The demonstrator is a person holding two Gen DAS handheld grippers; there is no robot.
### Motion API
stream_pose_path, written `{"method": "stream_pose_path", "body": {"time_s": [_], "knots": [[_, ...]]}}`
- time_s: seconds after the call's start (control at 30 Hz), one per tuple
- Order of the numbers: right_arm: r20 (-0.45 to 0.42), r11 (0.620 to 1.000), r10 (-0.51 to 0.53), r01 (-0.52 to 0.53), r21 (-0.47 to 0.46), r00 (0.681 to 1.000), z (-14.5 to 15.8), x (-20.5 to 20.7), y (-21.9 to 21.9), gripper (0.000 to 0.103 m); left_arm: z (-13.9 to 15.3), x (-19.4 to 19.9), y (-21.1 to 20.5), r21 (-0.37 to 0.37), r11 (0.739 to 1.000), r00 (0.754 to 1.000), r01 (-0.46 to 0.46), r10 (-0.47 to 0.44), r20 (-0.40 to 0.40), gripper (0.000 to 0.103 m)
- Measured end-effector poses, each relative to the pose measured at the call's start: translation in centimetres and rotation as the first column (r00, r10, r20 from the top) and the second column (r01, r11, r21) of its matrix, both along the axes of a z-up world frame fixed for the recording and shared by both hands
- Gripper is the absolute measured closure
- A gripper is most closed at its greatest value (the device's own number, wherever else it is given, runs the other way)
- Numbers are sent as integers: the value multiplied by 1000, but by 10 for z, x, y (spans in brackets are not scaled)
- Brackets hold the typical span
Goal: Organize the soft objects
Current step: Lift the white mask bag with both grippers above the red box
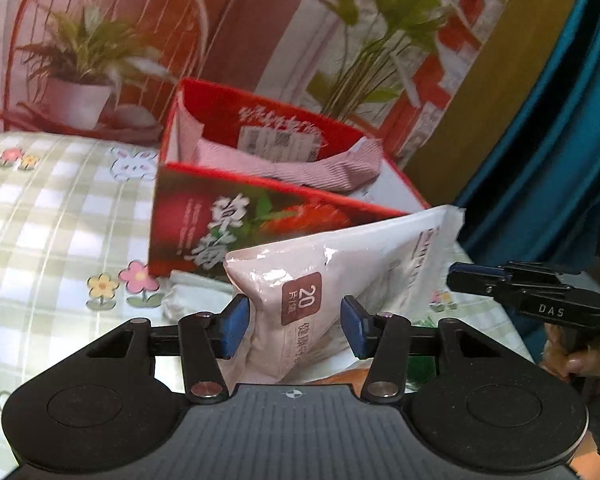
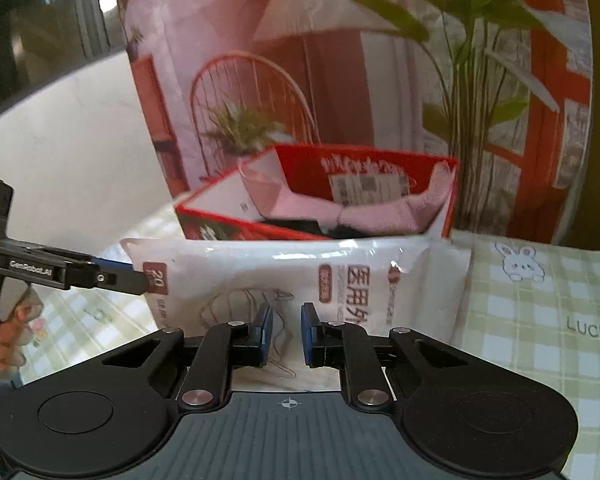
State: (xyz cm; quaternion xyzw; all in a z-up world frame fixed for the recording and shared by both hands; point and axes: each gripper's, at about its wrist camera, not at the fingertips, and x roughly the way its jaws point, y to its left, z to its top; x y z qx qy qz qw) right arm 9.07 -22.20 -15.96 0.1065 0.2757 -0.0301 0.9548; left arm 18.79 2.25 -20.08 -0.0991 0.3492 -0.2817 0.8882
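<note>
**poster1:** Between the left gripper's [image 1: 296, 330] blue pads [image 1: 236, 326] sits the task's thing, a white-and-pink plastic pack of masks [image 1: 332, 280], held up off the checked tablecloth [image 1: 60, 208] just in front of the red strawberry box [image 1: 236, 220]. I'd guess it handles light and floppy: thin glossy film, soft flat stuff inside, so it sags and crinkles instead of holding a shape. Probably slippery too.

**poster2:** Agreed. Left pad looks like it's pressing the pack's corner; the other pad I can't swear is touching. So half closed around it, call it a grip on the short end. The right gripper [image 2: 286, 330] is nearly shut, only a narrow slot between its pads, with the pack's lower edge right there. Can't tell from that view whether film is actually pinched or just behind the fingers.

**poster1:** Where would you grab it?

**poster2:** The sealed edge or a corner, where the film is doubled. The puffy middle would just squish and slide.

**poster1:** Writing: "20" on a brownish-red badge, and big characters starting "医用外" on the front, so medical masks I reckon. The box shows "草莓" and a shipping label [image 1: 278, 142] too blurry to read. Pink ribbed fabric [image 1: 340, 172] is already inside.

**poster2:** Gripper bodies read "DAS" and "GenRobot.AI"; the tablecloth says "LUCKY" by a bunny [image 2: 518, 262].
</note>
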Motion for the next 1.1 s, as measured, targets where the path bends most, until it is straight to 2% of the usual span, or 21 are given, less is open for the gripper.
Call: {"method": "stream_pose_path", "body": {"time_s": [0.1, 0.2, 0.3, 0.37, 0.47, 0.63, 0.73, 0.83, 0.87, 0.9, 0.93, 1.1], "knots": [[-14, 999, -34, 34, -1, 999, -7, 2, -3, 85, -6, 5, 4, -5, 1000, 1000, -7, 7, -15, 51], [-40, 996, -78, 76, -48, 996, -13, 3, -10, 73, -6, 11, 4, 2, 1000, 1000, -18, 18, -16, 51], [-44, 988, -141, 138, -70, 989, -19, 6, -25, 56, -7, 18, 1, 23, 999, 1000, -29, 30, -6, 49], [-31, 983, -176, 173, -60, 984, -24, 6, -37, 41, -9, 22, -1, 42, 998, 999, -41, 41, 1, 42], [-36, 977, -209, 207, -42, 977, -33, 5, -51, 33, -10, 28, 0, 41, 998, 998, -55, 55, 1, 40], [-53, 980, -196, 197, 24, 979, -50, 4, -61, 34, -12, 35, -4, 16, 999, 999, -37, 37, 5, 33], [-40, 982, -175, 177, 69, 984, -56, 6, -64, 41, -13, 40, -10, 15, 999, 999, -32, 32, 13, 33], [-38, 982, -172, 174, 69, 984, -57, 10, -63, 45, -12, 44, -16, 4, 1000, 999, -23, 23, 22, 35], [-34, 983, -168, 171, 72, 985, -57, 11, -62, 52, -11, 43, -18, 16, 999, 999, -29, 29, 34, 46], [-29, 983, -163, 165, 83, 986, -57, 12, -63, 56, -9, 42, -20, 34, 999, 998, -32, 31, 46, 51], [-27, 983, -157, 158, 96, 987, -56, 13, -63, 69, -6, 40, -20, 53, 998, 998, -39, 36, 55, 56], [17, 983, -163, 161, 87, 986, -44, 4, -59, 80, 9, 32, -6, 6, 999, 995, -46, 45, 88, 60]]}}
